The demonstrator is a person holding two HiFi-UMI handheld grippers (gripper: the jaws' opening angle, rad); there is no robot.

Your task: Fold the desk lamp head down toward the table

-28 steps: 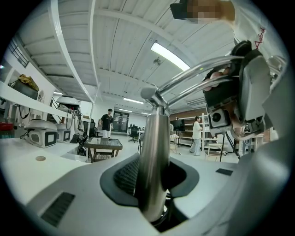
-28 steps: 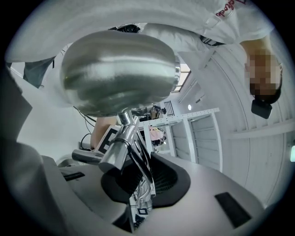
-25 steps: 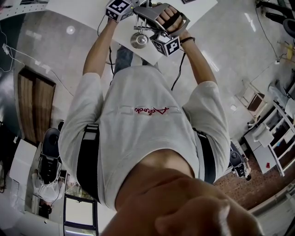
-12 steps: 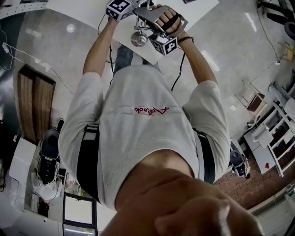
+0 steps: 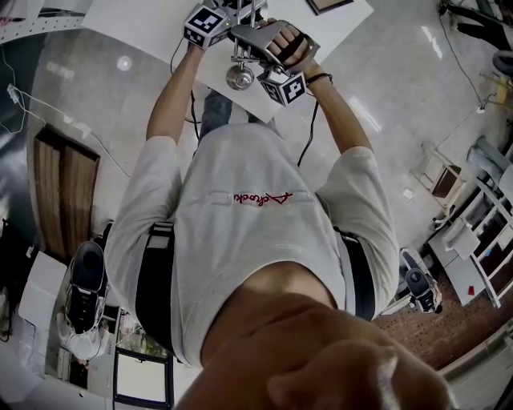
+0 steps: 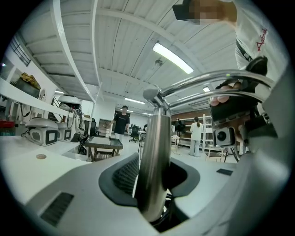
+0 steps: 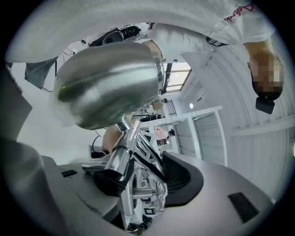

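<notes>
The chrome desk lamp stands on a white table [image 5: 160, 24]. Its dome head [image 5: 240, 76] [image 7: 108, 83] hangs at the end of the twin arm rods [image 6: 216, 80]. My left gripper [image 6: 154, 184] [image 5: 240, 14] is shut on the lamp's upright post [image 6: 154, 156], which fills the gap between the dark pads. My right gripper [image 7: 143, 179] [image 5: 255, 50] is at the neck [image 7: 120, 156] just under the head. Its jaws have just been opening. The neck stands between them near the left pad [image 7: 108, 182], and the right pad [image 7: 184, 177] is apart from it.
The lamp's black cable [image 5: 309, 132] hangs down off the table edge. Past the lamp in the left gripper view are a low table [image 6: 103, 145], bench machines [image 6: 44, 131] and people standing [image 6: 122, 120]. Shelving [image 5: 481, 232] stands on the floor to the right.
In the head view the hands, both grippers and the lamp sit slightly higher in the picture. Their pose relative to one another looks the same.
</notes>
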